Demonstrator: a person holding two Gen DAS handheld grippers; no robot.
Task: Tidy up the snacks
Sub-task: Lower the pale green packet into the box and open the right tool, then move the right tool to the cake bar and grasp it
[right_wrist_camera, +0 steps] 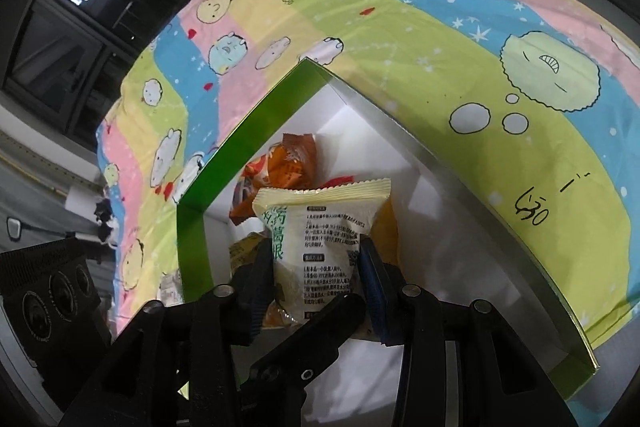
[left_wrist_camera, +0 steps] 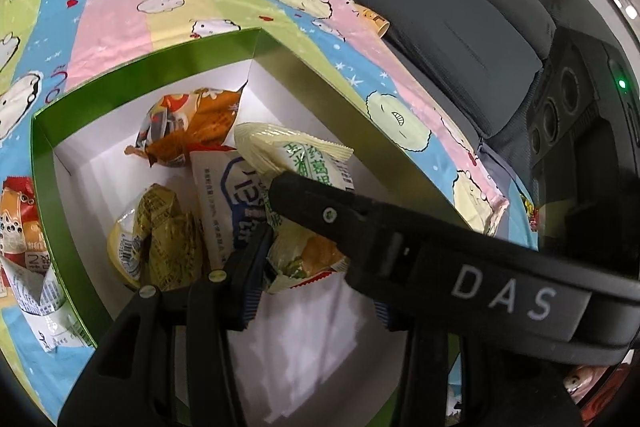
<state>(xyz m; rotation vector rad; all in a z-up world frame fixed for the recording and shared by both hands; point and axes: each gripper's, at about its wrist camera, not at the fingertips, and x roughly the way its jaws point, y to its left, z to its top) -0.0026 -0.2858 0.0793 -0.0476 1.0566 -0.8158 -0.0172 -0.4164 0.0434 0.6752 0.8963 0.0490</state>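
A green-walled box with a white inside (right_wrist_camera: 192,227) is seen at the centre of both views, resting on a striped cartoon-print cloth (right_wrist_camera: 400,39) that fills the upper part of each frame; in the right wrist view the right gripper (right_wrist_camera: 316,267) is pressed onto a pale yellow snack packet with green lettering (right_wrist_camera: 320,227), which is pinched upright between the blue-padded fingers (right_wrist_camera: 372,279) just above the box interior, at lower centre of the frame; in the left wrist view the left gripper (left_wrist_camera: 308,267) is seen at lower centre, its jaws closed on a snack packet printed with vegetables (left_wrist_camera: 304,255), while the black body of the other tool, marked DAS, crosses from the right edge toward the middle; loose packets are seen lying on the box floor: an orange one (left_wrist_camera: 188,131) toward the far corner, a white one with blue lettering (left_wrist_camera: 224,195) at the middle, and an olive-yellow one (left_wrist_camera: 156,235) to its left; another orange and white packet (left_wrist_camera: 20,227) lies outside the box at the left edge; a grey sofa (left_wrist_camera: 460,7) is visible at upper right
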